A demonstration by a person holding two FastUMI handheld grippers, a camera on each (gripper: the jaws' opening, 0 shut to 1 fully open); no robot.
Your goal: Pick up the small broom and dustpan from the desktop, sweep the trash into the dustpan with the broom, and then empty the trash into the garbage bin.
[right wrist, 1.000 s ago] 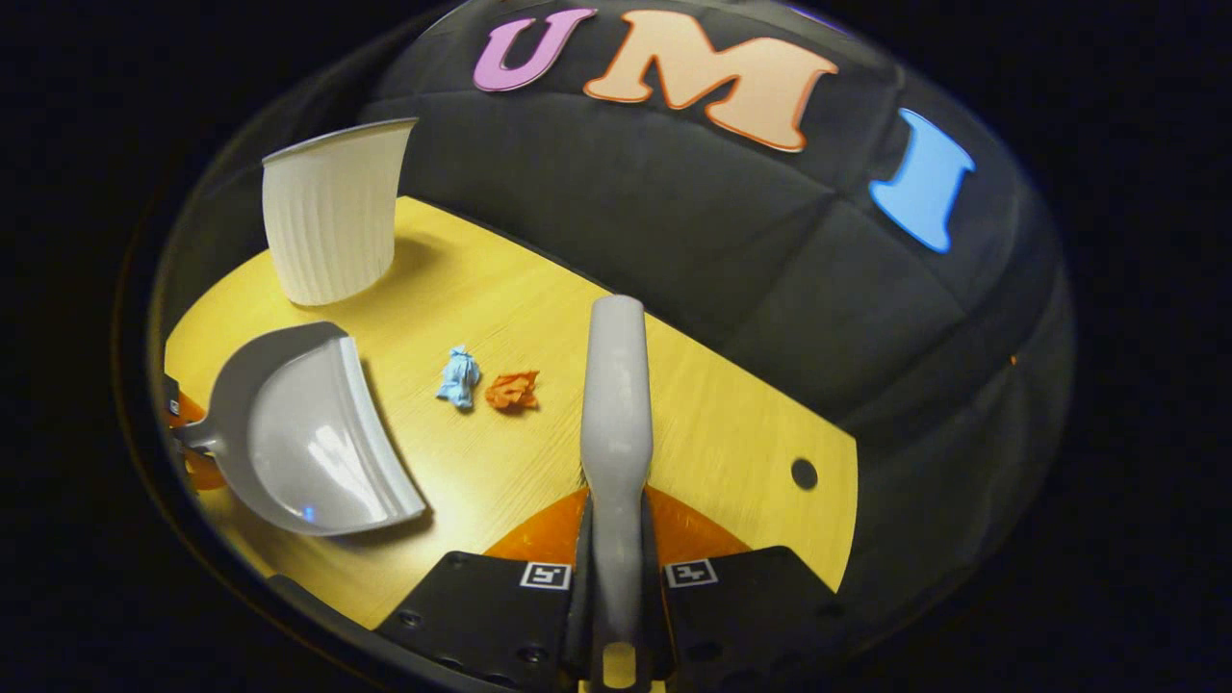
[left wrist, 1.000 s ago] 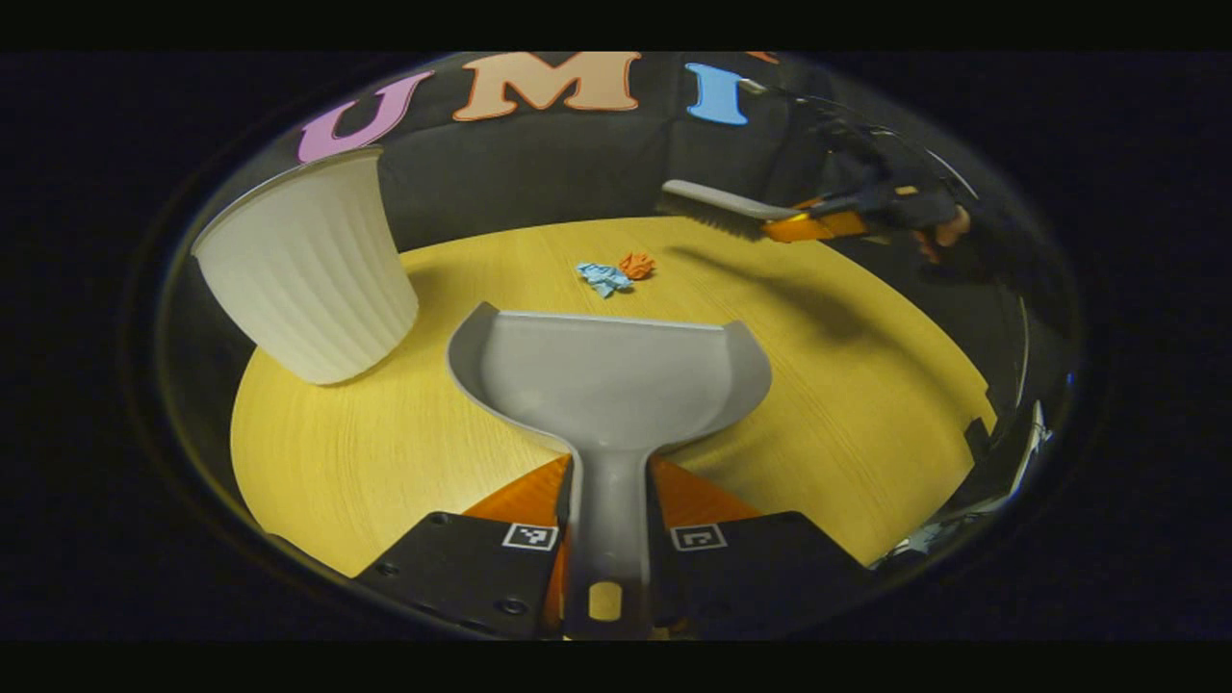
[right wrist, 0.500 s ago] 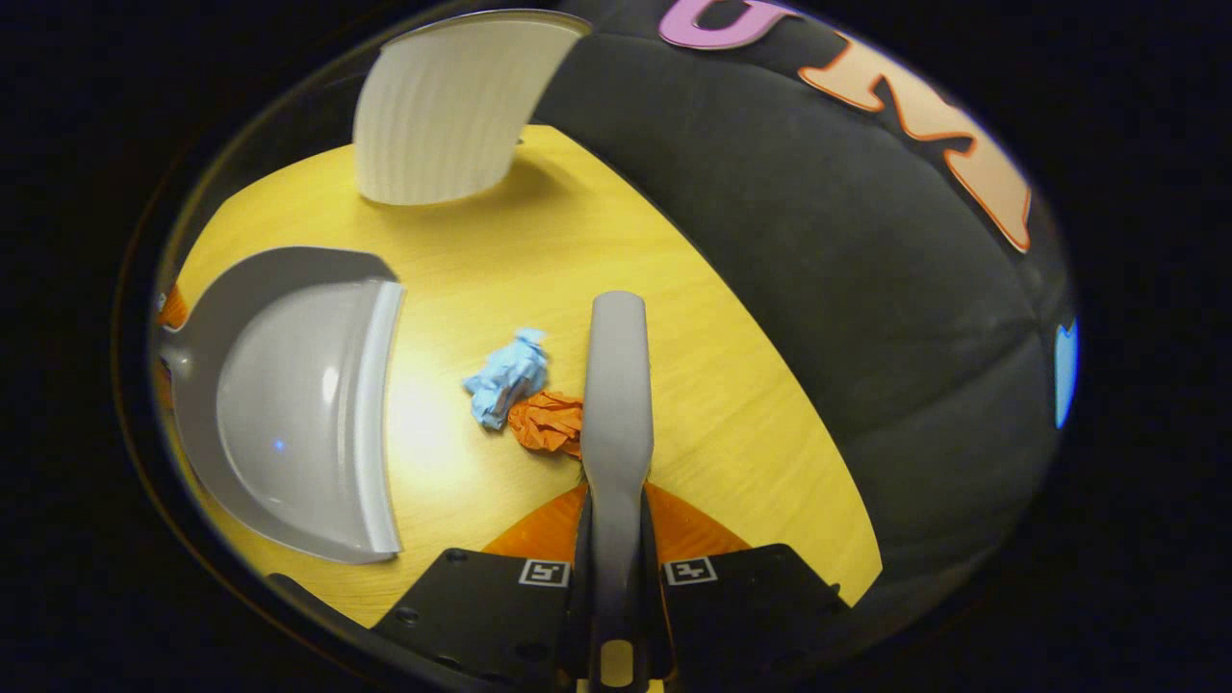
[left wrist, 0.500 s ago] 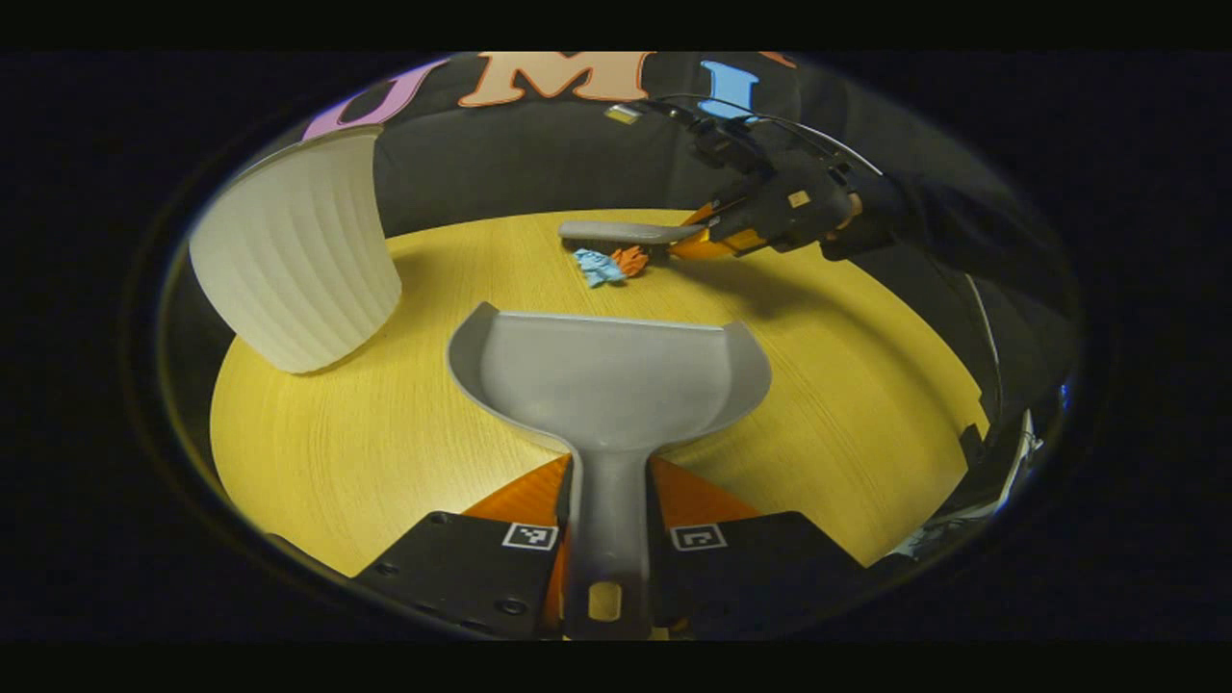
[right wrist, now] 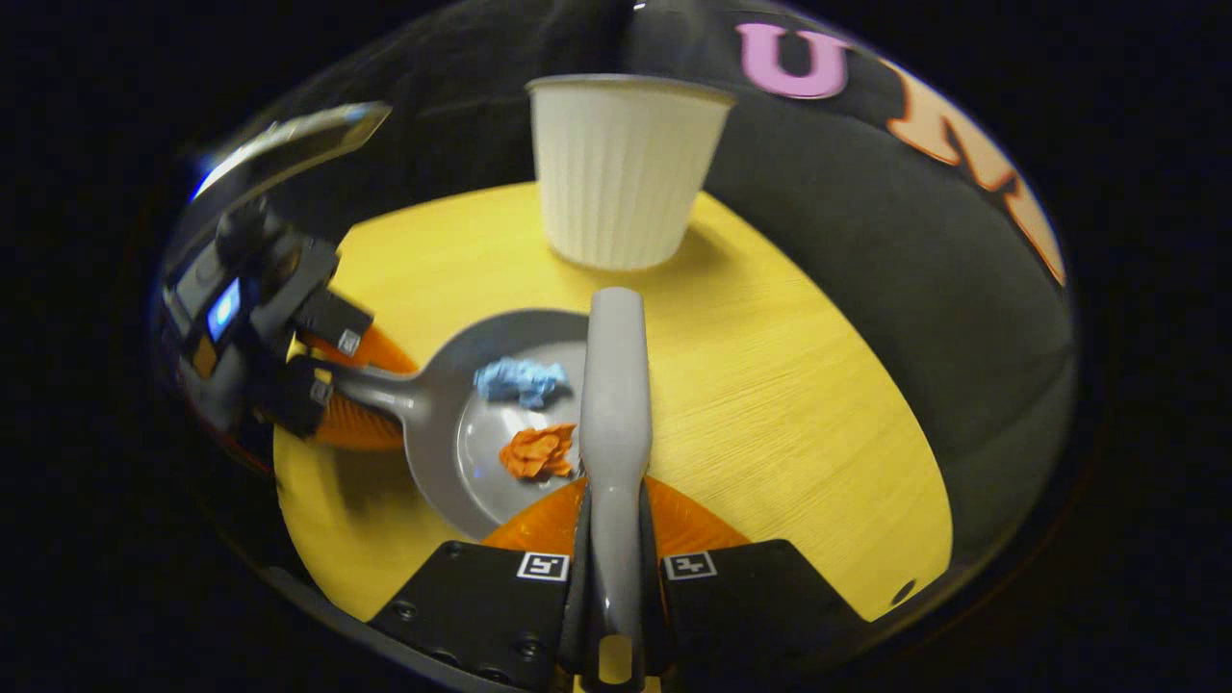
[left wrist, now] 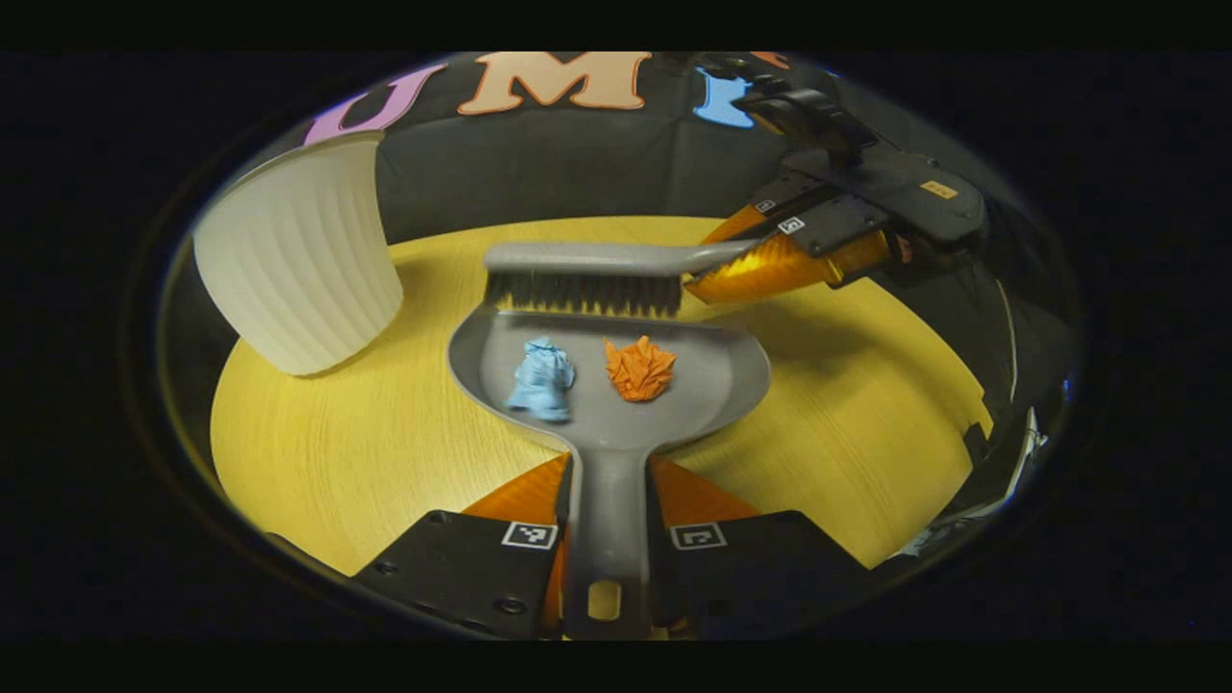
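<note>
The broom point(left wrist: 587, 277), which a second ago was hanging in the air off to the far side in the right gripper point(left wrist: 770, 255), is now sitting with its bristles right at the front lip of the dustpan point(left wrist: 712, 385). The blue paper scrap point(left wrist: 541, 380) and the orange paper scrap point(left wrist: 639, 369), both lying on the bare desk point(left wrist: 366, 443) ahead of the pan a moment ago, are now resting inside it, side by side and a little apart. The right gripper is reaching in much closer to the pan than before. In the right gripper view the white bin point(right wrist: 621, 173) is now appearing straight ahead of the broom rather than off to the left.
</note>
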